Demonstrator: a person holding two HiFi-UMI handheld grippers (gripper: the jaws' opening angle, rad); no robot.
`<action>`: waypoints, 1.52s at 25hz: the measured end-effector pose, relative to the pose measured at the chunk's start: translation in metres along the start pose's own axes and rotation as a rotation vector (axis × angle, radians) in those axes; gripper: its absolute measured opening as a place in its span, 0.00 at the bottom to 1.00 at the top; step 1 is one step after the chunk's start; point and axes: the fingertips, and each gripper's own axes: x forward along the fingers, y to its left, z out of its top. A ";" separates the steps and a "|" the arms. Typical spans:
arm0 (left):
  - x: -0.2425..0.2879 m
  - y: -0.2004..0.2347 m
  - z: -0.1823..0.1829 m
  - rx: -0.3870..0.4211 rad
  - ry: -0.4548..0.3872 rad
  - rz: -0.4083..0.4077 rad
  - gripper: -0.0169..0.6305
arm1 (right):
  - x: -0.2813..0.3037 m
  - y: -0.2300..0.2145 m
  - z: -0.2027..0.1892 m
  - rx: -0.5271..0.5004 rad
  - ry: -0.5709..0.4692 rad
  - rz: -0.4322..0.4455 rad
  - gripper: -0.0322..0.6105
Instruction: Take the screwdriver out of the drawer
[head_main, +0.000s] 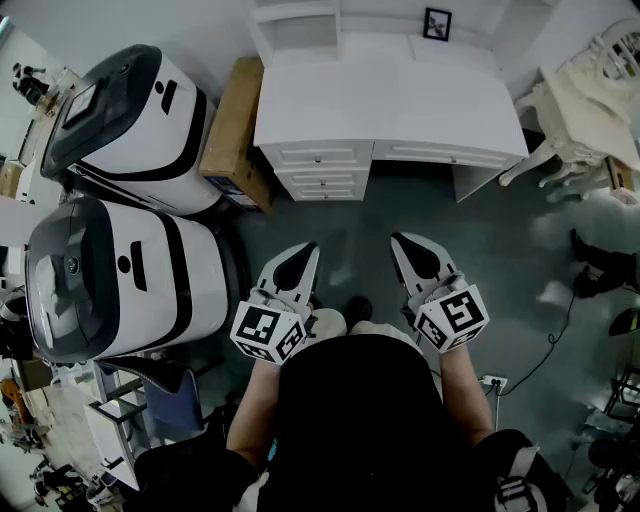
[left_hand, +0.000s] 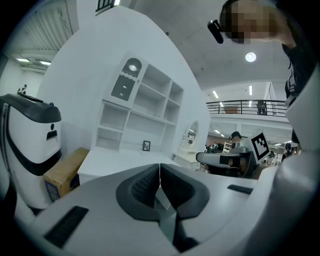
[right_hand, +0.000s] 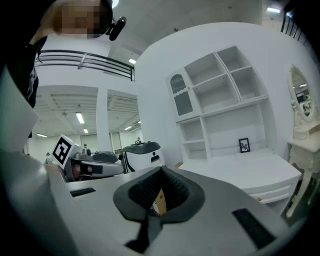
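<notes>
my 2 claws, left gripper (head_main: 303, 250) and right gripper (head_main: 398, 242), are clenched on nothing and held short of the desk (head_main: 400, 95), i judge to approach its closed drawers (head_main: 322, 170).

Left tool (head_main: 306, 252) and right tool (head_main: 402, 242) held side by side, well apart, both pointing forward and slightly down, jaws of each pressed together with nothing between, forearms (head_main: 252, 405) seemingly bare, tucked near the body
</notes>
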 end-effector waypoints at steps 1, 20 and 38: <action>0.000 -0.002 -0.001 -0.001 0.000 0.000 0.06 | -0.002 0.001 0.000 0.002 0.000 -0.001 0.07; -0.005 -0.020 -0.022 -0.008 0.030 0.032 0.06 | -0.017 0.009 -0.022 0.052 0.025 0.051 0.08; 0.064 0.067 -0.017 -0.033 0.104 -0.027 0.06 | 0.074 -0.029 -0.006 0.065 0.057 0.004 0.08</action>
